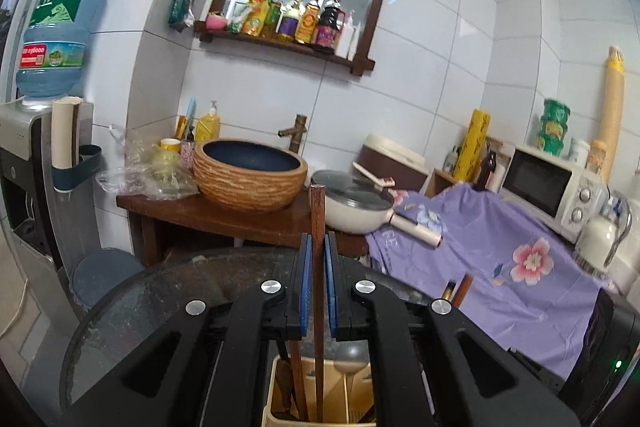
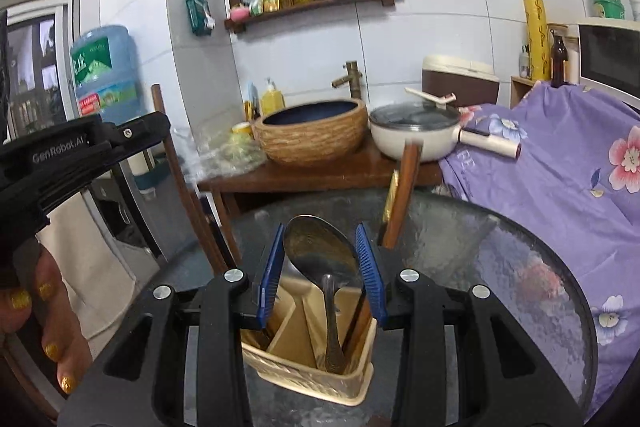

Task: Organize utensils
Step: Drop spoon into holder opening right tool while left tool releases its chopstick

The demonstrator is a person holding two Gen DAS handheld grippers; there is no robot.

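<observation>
The wooden chopstick (image 1: 318,267) is standing upright with its lower end inside the beige utensil caddy (image 1: 280,399), clenched between the pads of the left tongs (image 1: 319,279). This looks like the step of lowering it into its slot; next the tongs need to release. In the right view the metal spoon (image 2: 320,251) is resting in the caddy's middle compartment, with the right tongs (image 2: 320,267) spread on either side, gripping nothing. The caddy is sitting on the round glass worktop (image 2: 520,247), at 6 o'clock in both views.

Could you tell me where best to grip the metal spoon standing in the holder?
Grip the metal spoon at its neck just below the bowl, coming from above. It stands handle-down in the beige holder, so only the bowl and upper handle are exposed between the right gripper fingers.
</observation>
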